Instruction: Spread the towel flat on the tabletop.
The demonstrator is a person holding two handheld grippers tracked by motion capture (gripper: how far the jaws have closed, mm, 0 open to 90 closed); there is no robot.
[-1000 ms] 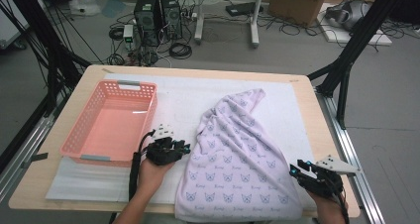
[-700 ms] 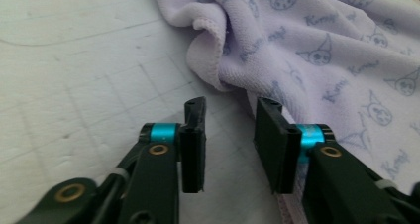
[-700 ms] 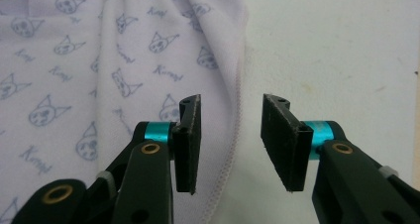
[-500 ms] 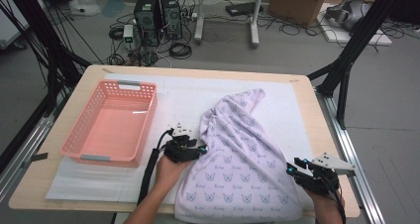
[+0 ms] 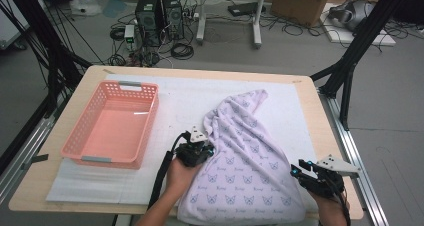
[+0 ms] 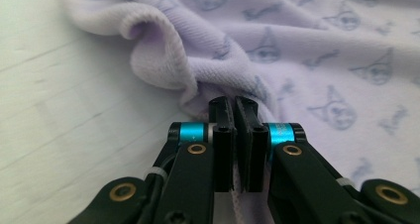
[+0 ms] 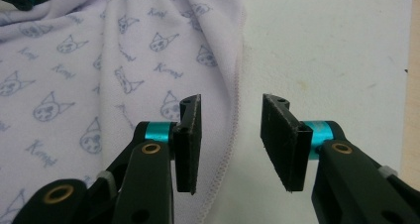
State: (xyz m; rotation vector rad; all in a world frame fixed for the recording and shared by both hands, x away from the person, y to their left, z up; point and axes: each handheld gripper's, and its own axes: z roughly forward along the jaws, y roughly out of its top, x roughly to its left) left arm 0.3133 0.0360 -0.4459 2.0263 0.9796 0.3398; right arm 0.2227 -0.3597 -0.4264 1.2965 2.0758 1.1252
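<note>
Lilac towel [image 5: 245,171] sprawls over the table's near right corner as the left gripper [image 6: 234,116] clamps its bunched left hem. The right gripper [image 7: 231,135], jaws apart, straddles the right hem; closing on it looks next, likely to begin folding.

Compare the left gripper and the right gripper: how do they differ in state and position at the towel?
The left gripper is shut on the towel's bunched left edge; the right gripper is open, holding nothing. The left one pinches cloth, while the right one straddles the stitched right hem. Both have black jaws with blue fittings.
</note>
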